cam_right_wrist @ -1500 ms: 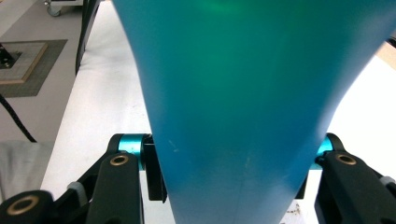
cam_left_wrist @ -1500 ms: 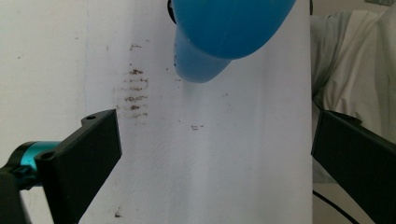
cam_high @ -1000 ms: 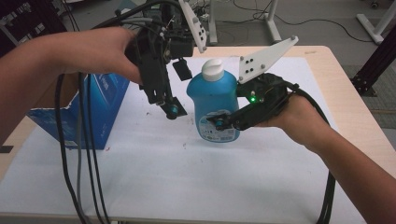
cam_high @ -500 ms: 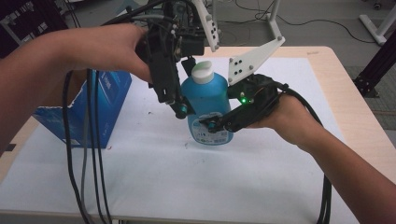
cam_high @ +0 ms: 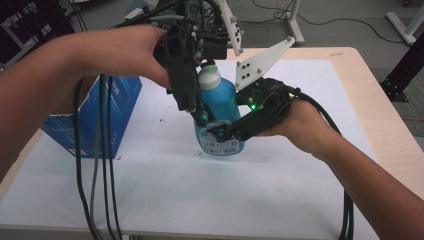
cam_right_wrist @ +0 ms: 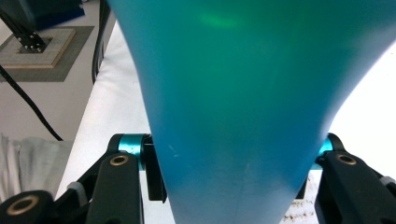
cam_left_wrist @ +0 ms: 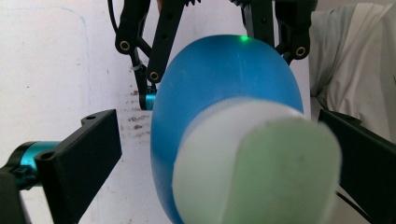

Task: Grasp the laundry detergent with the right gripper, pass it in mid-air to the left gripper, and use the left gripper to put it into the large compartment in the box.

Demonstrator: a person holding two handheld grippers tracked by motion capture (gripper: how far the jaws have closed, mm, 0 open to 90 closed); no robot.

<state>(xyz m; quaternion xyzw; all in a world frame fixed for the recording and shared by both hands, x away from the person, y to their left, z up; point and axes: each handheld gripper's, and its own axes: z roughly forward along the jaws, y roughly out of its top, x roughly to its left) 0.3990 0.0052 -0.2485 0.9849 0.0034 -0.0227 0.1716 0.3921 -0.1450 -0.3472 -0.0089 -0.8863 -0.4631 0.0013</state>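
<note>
White-covered table holds blue bottle upright near centre, cardboard box at 9 o'clock. Right gripper clamps its lower body; left gripper, jaws apart either side of white cap, grips nothing. Prob. stiff-ish, slick plastic w/ liquid weight: low body grip steadies, cap suits twisting.

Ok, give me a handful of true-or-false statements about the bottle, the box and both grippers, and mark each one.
1. The right gripper is clamped on the blue bottle's lower body. True.
2. The bottle lies flat on the table. False: it stands upright.
3. The left gripper has its jaws either side of the white cap, not pressing it. True.
4. The blue box stands right of the bottle in the high view. False: left.
</note>
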